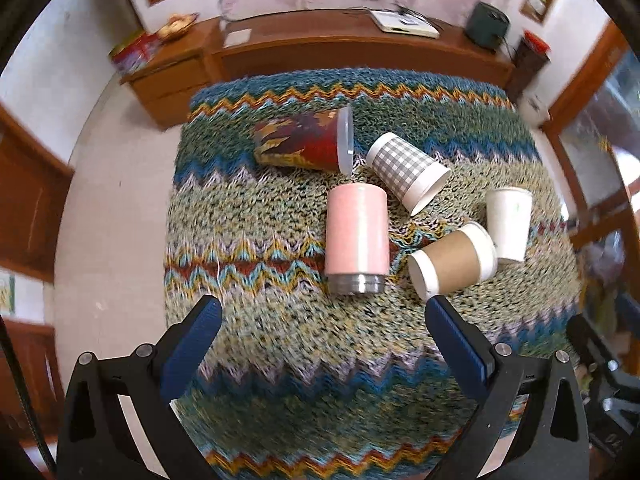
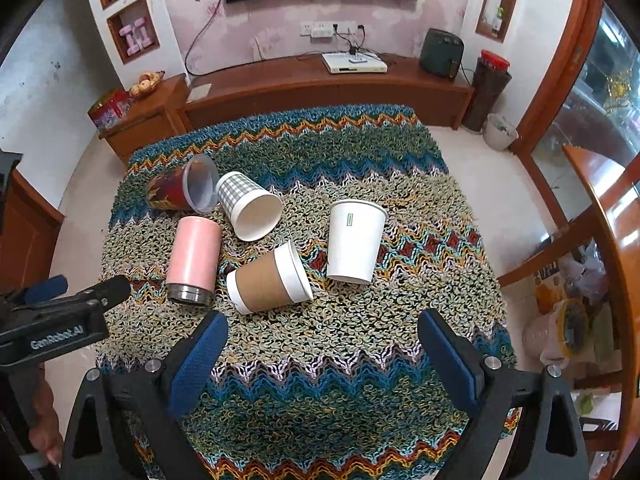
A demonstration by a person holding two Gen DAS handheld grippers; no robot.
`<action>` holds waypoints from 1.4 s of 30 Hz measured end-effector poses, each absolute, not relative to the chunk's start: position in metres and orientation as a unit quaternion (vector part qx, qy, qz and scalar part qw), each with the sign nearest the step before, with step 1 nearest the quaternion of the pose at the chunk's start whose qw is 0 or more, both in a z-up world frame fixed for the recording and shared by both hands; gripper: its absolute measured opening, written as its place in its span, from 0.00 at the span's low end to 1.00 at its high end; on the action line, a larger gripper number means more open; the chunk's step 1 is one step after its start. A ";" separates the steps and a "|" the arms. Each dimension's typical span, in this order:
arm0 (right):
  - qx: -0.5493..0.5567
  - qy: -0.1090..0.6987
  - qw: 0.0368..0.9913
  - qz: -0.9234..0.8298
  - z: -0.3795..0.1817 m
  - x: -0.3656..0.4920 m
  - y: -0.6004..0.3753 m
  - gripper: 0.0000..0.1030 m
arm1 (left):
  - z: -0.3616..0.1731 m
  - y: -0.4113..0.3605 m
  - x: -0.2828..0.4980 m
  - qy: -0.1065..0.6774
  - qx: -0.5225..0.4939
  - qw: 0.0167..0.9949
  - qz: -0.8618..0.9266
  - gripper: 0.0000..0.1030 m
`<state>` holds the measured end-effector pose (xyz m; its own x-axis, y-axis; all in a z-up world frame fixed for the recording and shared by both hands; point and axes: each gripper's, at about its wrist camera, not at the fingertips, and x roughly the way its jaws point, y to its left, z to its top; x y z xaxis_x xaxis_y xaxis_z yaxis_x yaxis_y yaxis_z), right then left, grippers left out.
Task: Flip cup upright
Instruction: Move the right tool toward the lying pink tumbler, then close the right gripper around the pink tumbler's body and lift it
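Several cups are on a knitted zigzag cloth (image 2: pixel 320 360). A pink tumbler (image 1: pixel 357 236) (image 2: pixel 194 254) lies on its side, its steel end toward me. A brown-sleeved paper cup (image 1: pixel 454 262) (image 2: pixel 270 278), a grey checked cup (image 1: pixel 406 170) (image 2: pixel 250 204) and a red patterned plastic cup (image 1: pixel 304 140) (image 2: pixel 180 190) also lie on their sides. A white paper cup (image 1: pixel 508 224) (image 2: pixel 356 242) stands upright, mouth up. My left gripper (image 1: pixel 322 336) is open, just short of the tumbler. My right gripper (image 2: pixel 322 344) is open, in front of the brown cup.
The cloth covers a small table with pale floor around it (image 2: pixel 500 208). A wooden TV cabinet (image 2: pixel 320 92) runs along the back wall. A glass cabinet (image 2: pixel 600 200) stands at right. The left gripper's body (image 2: pixel 60 320) shows at the right wrist view's left edge.
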<state>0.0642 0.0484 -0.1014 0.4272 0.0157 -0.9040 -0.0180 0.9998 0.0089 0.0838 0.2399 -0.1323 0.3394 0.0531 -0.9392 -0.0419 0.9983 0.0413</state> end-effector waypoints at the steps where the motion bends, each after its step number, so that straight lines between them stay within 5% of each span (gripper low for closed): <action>1: 0.000 0.537 0.843 0.008 -0.104 0.067 0.049 0.93 | -0.136 0.239 0.087 0.574 0.020 0.818 0.023 0.99; 18: -0.062 0.529 0.842 0.088 -0.137 0.118 0.113 0.78 | -0.171 0.256 0.090 0.583 0.054 0.811 -0.008 0.99; 29: -0.343 0.407 0.792 0.297 -0.165 0.131 0.181 0.75 | -0.185 0.283 0.074 0.587 -0.007 0.810 -0.001 0.99; 42: -0.665 0.176 0.548 0.475 -0.215 0.090 0.223 0.74 | -0.211 0.312 0.042 0.586 -0.082 0.805 0.036 0.99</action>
